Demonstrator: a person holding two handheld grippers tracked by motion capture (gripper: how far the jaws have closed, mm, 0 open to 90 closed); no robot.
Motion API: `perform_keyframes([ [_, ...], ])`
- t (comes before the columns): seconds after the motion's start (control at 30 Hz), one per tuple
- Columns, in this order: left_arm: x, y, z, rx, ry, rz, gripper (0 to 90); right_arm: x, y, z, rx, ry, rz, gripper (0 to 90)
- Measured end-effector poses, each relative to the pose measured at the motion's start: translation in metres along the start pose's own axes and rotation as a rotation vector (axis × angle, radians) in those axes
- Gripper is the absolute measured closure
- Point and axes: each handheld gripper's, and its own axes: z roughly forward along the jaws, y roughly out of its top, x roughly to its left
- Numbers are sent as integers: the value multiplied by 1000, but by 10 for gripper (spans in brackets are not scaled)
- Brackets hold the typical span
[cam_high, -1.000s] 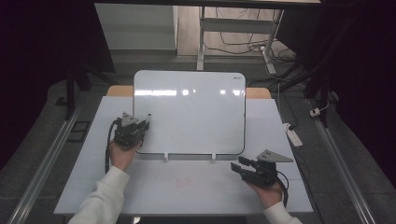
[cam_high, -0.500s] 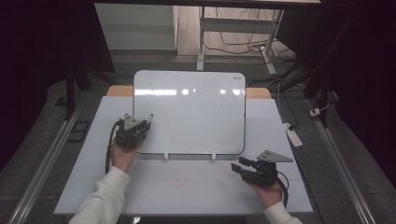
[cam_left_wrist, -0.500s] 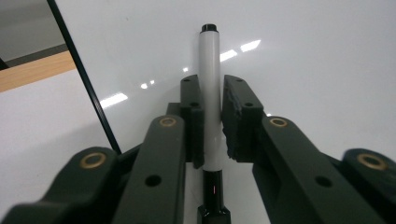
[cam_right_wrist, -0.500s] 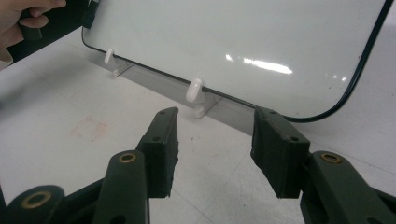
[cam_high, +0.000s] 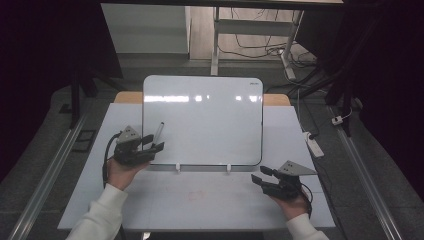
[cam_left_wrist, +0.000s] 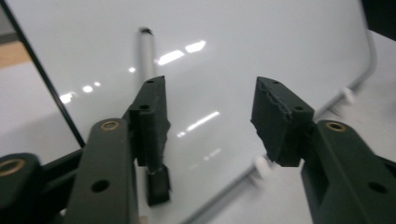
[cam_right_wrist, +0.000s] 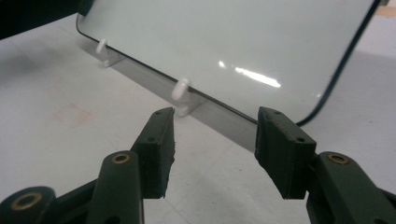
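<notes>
A white whiteboard (cam_high: 205, 120) stands tilted back on the white table (cam_high: 200, 200). A grey marker (cam_high: 159, 131) with a dark cap rests on the board's face near its left edge. My left gripper (cam_high: 154, 142) is just below and left of the marker, and its jaws have just been opening; nothing is between them. In the left gripper view the marker (cam_left_wrist: 148, 65) lies behind the left jaw of my left gripper (cam_left_wrist: 210, 116), free of both pads. My right gripper (cam_high: 259, 174) is in front of the board's lower right corner, open and empty, its jaws having just widened a little; it (cam_right_wrist: 215, 144) faces the board's bottom edge (cam_right_wrist: 224, 42).
Two white clip feet (cam_high: 177, 167) (cam_high: 228, 167) hold the board's bottom edge; one clip (cam_right_wrist: 180, 91) is close ahead of the right jaws. A white power strip (cam_high: 314, 145) lies off the table's right edge. A faint reddish square (cam_right_wrist: 70, 114) marks the tabletop.
The left gripper's jaws have opened and let go of the marker, which stays on the board. The left hand has drawn back slightly toward the left. The right hand has stayed in place.
</notes>
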Motion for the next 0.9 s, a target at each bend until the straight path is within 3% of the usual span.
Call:
perform_keyframes([
  [0.13,-4,-11,-11,26,-47,5,379,-5,-2,-6,-14,-15,-24,459],
  [0.37,-3,-38,-30,28,-107,-29,328,-10,-5,-13,-19,-53,-69,455],
  [0.6,3,-69,-40,49,-111,-71,312,-16,-11,-20,8,-107,-108,446],
  [0.77,-1,-84,-41,76,-91,-55,287,-20,-16,-25,20,-121,-114,425],
  [0.9,-5,-85,-40,86,-85,-29,261,-23,-21,-26,36,-125,-109,406],
])
